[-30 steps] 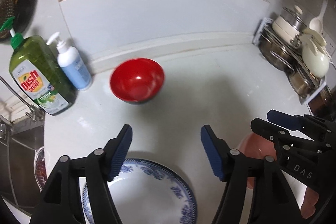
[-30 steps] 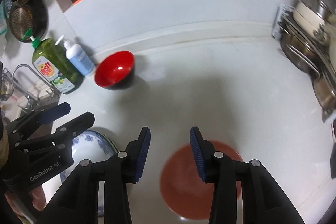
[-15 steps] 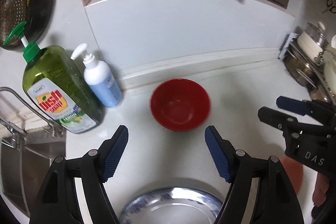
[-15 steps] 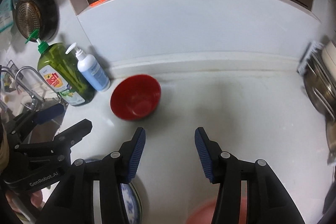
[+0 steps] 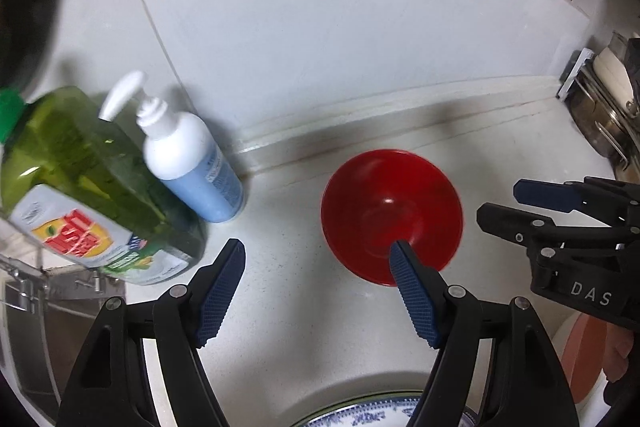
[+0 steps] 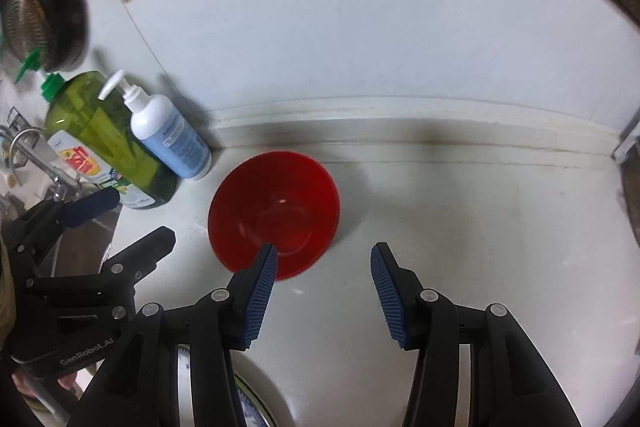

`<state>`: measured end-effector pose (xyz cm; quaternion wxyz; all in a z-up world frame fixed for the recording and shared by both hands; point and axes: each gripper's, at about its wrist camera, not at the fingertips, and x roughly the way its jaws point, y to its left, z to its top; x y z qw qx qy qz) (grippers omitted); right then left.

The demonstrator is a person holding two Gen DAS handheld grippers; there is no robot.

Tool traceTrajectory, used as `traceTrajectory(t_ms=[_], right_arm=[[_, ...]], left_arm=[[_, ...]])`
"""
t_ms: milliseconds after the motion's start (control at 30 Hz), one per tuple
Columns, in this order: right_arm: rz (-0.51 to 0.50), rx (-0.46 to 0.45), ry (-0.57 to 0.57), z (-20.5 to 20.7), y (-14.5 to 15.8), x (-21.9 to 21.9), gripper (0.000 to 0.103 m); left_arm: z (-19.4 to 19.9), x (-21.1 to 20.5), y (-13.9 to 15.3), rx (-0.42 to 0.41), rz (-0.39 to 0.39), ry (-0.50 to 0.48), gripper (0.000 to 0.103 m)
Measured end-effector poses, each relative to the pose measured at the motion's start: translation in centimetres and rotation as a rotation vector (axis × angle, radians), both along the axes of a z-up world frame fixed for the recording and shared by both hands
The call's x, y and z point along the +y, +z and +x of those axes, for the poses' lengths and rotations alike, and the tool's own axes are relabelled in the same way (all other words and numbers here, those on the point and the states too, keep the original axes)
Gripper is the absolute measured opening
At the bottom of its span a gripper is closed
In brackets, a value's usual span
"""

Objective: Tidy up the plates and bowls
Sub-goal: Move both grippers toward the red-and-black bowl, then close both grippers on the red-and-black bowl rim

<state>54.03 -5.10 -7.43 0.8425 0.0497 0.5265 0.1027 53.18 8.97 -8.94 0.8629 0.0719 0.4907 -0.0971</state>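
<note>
Left wrist view: the left gripper (image 5: 318, 259) hangs wide open and empty over the worktop (image 5: 288, 323), its right fingertip overlapping the red bowl (image 5: 390, 213), which stands near the backsplash beside the blue pump bottle (image 5: 192, 167).

Right wrist view: the right gripper (image 6: 323, 259), empty, has just been opening to about half; both converging could knock the red bowl (image 6: 276, 207) into the bottle.

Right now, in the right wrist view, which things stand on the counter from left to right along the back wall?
green dish soap bottle → white and blue pump bottle → red bowl
</note>
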Motion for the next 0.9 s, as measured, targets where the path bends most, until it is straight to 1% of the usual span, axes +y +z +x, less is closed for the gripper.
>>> traceTrajectory(t_ms=[67, 133, 267, 300, 433, 533, 633, 700, 767, 867, 900], right_arm=[[-0.001, 0.028, 0.001, 0.9, -0.9, 0.2, 0.05], [0.002, 0.058, -0.006, 1.7, -1.8, 0.2, 0.049], [-0.005, 0.102, -0.01, 3.2, -3.1, 0.4, 0.048], [-0.007, 0.108, -0.012, 3.5, -3.3, 0.4, 0.046], [0.007, 0.152, -0.015, 4.5, -4.5, 0.4, 0.038], [0.025, 0.182, -0.021, 4.9, -5.1, 0.3, 0.035], [0.044, 0.21, -0.035, 5.3, -5.8, 0.1, 0.03], [0.044, 0.224, -0.043, 5.5, -6.2, 0.2, 0.027], [0.039, 0.229, -0.041, 5.6, -6.4, 0.2, 0.026], [0.03, 0.237, -0.038, 5.6, -6.7, 0.2, 0.025], [0.026, 0.243, -0.039, 5.7, -6.8, 0.3, 0.024]], left_arm=[[0.8, 0.0, -0.7, 0.026, -0.008, -0.007, 0.073], [1.9, -0.1, -1.8, 0.064, 0.015, -0.002, 0.07], [3.3, -0.5, -3.1, 0.087, 0.049, -0.011, 0.066], [3.7, -0.6, -3.4, 0.093, 0.052, -0.015, 0.065], [5.1, -1.0, -4.6, 0.131, 0.035, -0.023, 0.06], [5.9, -1.3, -5.3, 0.161, 0.01, -0.022, 0.056], [6.5, -1.3, -6.0, 0.187, -0.002, -0.01, 0.048], [6.6, -1.5, -6.2, 0.205, -0.008, -0.005, 0.04], [6.8, -1.6, -6.5, 0.213, -0.01, -0.001, 0.037], [7.0, -1.5, -6.8, 0.228, -0.035, 0.015, 0.033], [7.2, -1.4, -7.0, 0.237, -0.044, 0.019, 0.027]])
